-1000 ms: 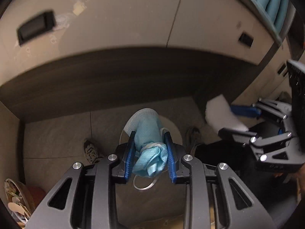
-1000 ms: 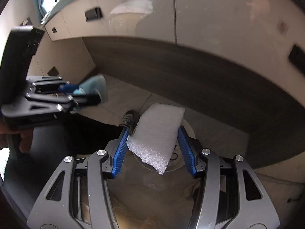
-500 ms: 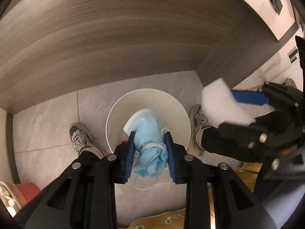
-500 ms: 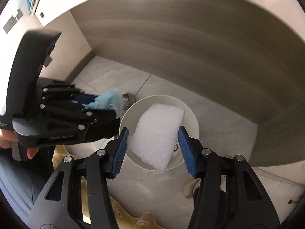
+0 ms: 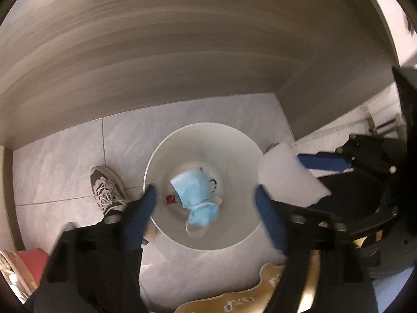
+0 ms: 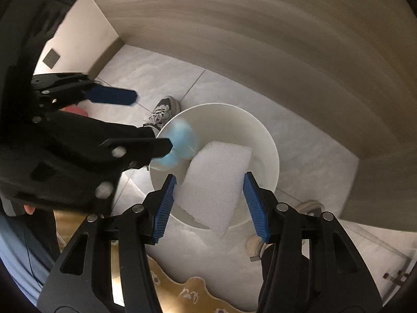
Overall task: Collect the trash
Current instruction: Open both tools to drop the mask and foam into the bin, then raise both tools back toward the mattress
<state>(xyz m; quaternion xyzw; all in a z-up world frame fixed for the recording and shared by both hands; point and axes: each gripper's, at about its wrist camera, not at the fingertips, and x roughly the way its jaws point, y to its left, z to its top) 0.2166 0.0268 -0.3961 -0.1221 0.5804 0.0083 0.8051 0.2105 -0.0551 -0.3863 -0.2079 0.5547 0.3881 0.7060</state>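
1. Left wrist view: the left claw (image 5: 204,200) stands wide apart with nothing between its pads. The blue face mask (image 5: 196,195) is in or just above the white bin (image 5: 203,135), which stands on the tiled floor (image 5: 65,156); blur hides whether the mask has landed.
2. Right wrist view: the right claw (image 6: 208,206) grips a white foam piece (image 6: 216,182) above the bin's near rim.
3. Risk: the foam piece overhangs the near rim on the lower side. Release from this position could tip it onto the floor or the yellow mat (image 6: 182,294). Cause: the light, flat piece drifts as it falls.
4. Risk: the left claw sits just beside the foam piece. A sideways move could knock the piece or clash the 2 claws. Cause: both tools crowd 1 opening.
5. Risk: a shoe (image 5: 106,190) stands just beside the bin. A foot shift could nudge the bin off line.
6. Risk: the mask's loop could snag on a pad if the left claw lowers.
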